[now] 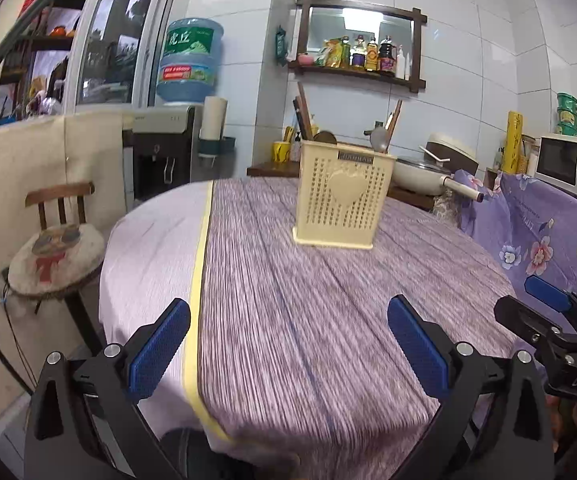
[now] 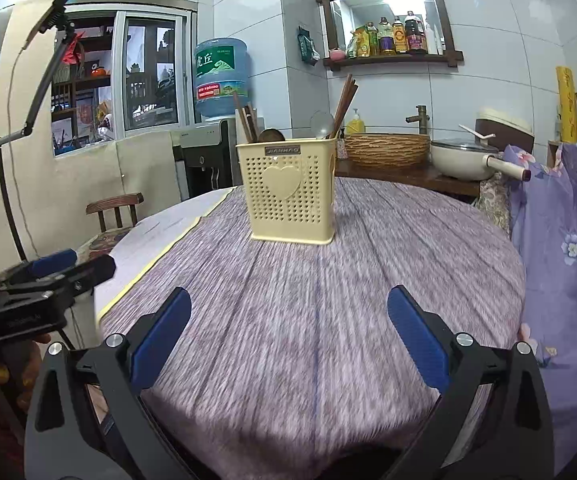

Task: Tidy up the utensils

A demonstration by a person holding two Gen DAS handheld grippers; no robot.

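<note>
The cream perforated utensil holder (image 1: 338, 194) stood upright on the round table (image 1: 288, 300), toward the table's far side, its long axis vertical and its heart-embossed face turned toward both cameras. Out of its open top rose dark wooden chopsticks (image 2: 344, 104), leaning slightly, one bundle at the holder's left end and another at its right, with a wooden spoon bowl (image 2: 270, 135) and a metal ladle (image 2: 322, 124) showing between them just above the rim.

The left gripper (image 1: 288, 348) hung over the near edge of the table, well short of the holder, its blue-padded fingers spread wide with nothing between them. The right gripper (image 2: 288, 332) was held likewise, wide apart and holding nothing, beside the left one.

The cloth between the grippers and the holder was a streaked purple; a yellow strip (image 1: 198, 280) ran across it to the holder's left. Behind the holder stood a counter with a cream lidded pan (image 2: 462, 158) and a woven basket (image 2: 386, 148); left of the holder were a water dispenser bottle (image 2: 221, 76) and a wooden chair (image 1: 54, 248).
</note>
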